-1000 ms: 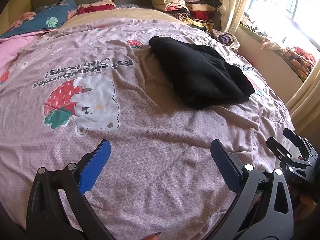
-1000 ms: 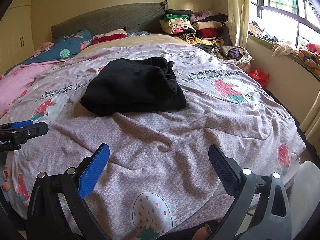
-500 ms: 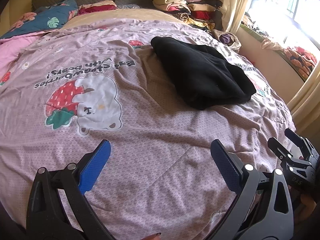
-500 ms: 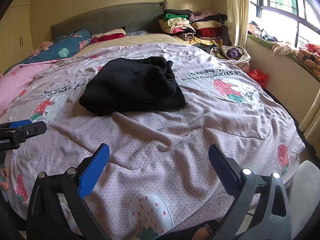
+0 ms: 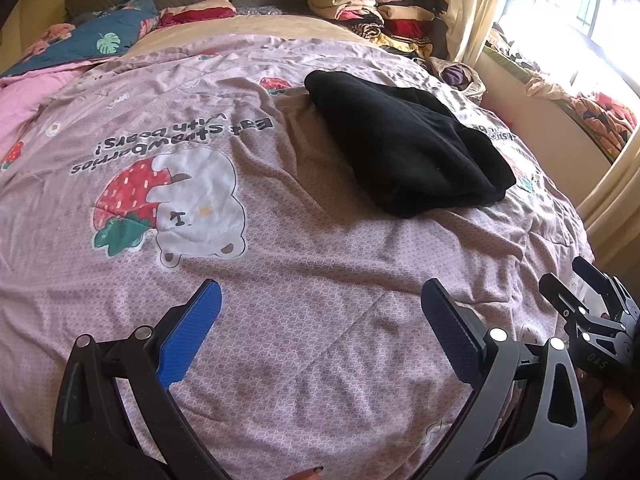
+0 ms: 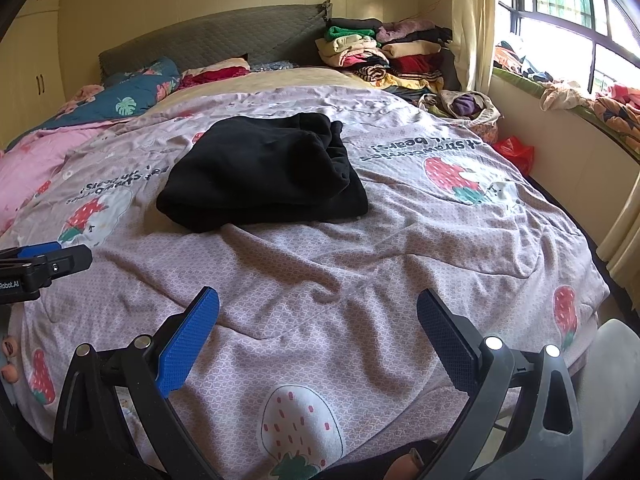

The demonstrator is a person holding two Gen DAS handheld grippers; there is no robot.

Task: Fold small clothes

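Observation:
A folded black garment (image 5: 408,152) (image 6: 264,172) lies on the pink strawberry-print bedspread (image 5: 300,280) (image 6: 360,260), around the middle of the bed. My left gripper (image 5: 320,300) hovers open over the near part of the bedspread, well short of the garment, with nothing between its blue pads. My right gripper (image 6: 318,308) is open too, near the bed's foot edge, with nothing in it. The right gripper's body (image 5: 592,316) shows at the right edge of the left wrist view. The left gripper's tip (image 6: 44,260) shows at the left edge of the right wrist view.
A tall stack of folded clothes (image 6: 384,52) sits at the head of the bed by a curtain (image 6: 472,20). Pillows and a blue leaf-print quilt (image 6: 132,96) lie along the grey headboard (image 6: 212,40). More clothes cover the window sill (image 6: 580,96). A red bag (image 6: 516,152) lies beside the bed.
The left wrist view has drifted slightly, so the garment and bedspread print sit a little lower in it. Both grippers stay open and the garment has not moved.

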